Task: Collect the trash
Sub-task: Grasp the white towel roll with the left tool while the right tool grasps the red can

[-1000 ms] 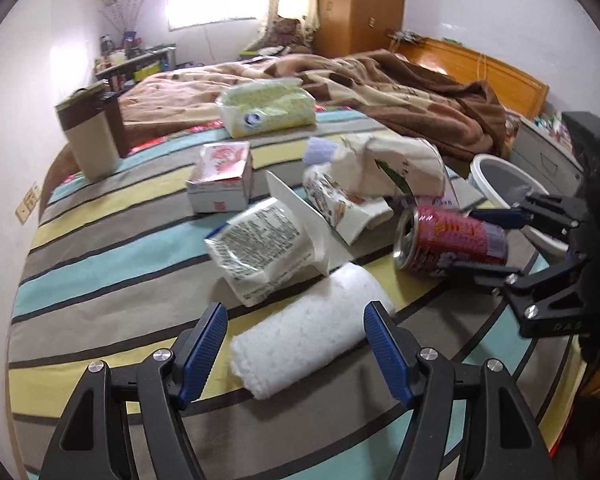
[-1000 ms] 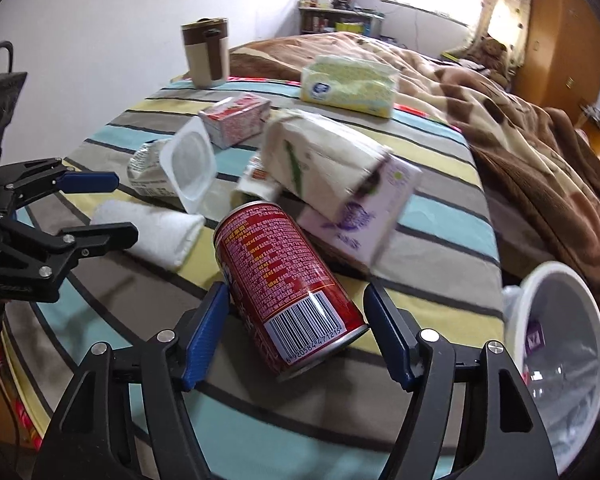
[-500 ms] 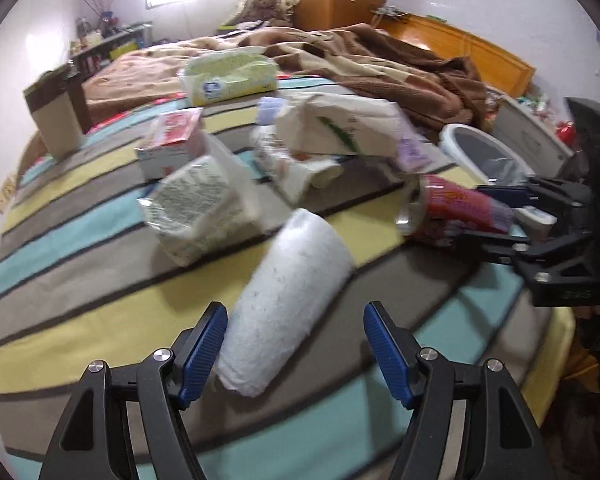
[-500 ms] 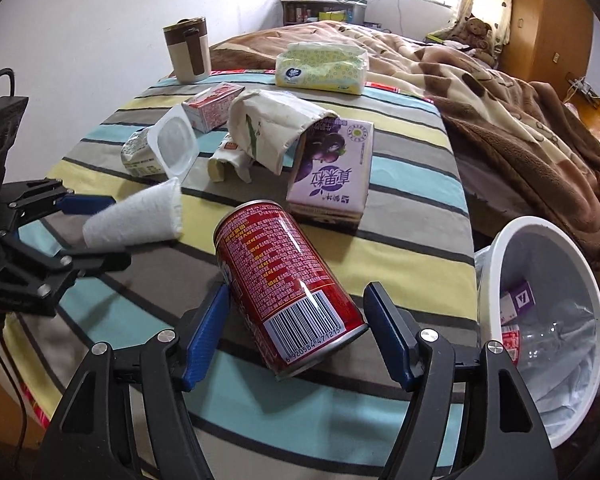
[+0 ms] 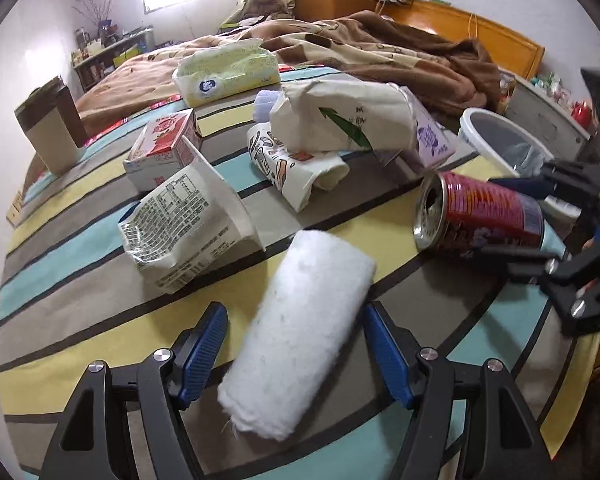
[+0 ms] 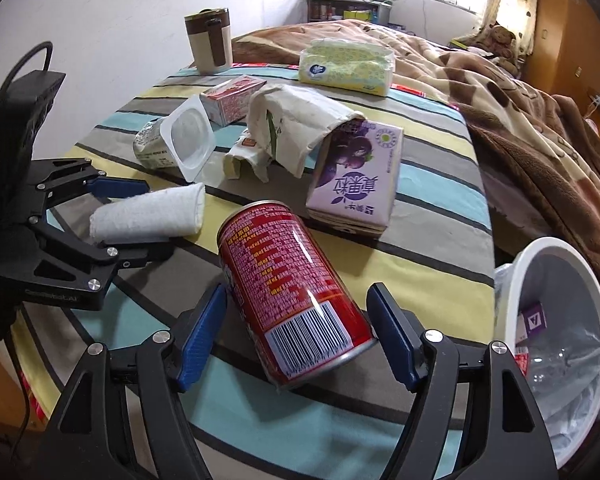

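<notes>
Two tools, each gripping trash.

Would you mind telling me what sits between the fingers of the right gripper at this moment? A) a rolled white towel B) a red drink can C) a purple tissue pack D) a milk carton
B: in the right wrist view the red can lies tilted between the blue pads of the right gripper, while the rolled white towel sits in the left gripper.
</notes>
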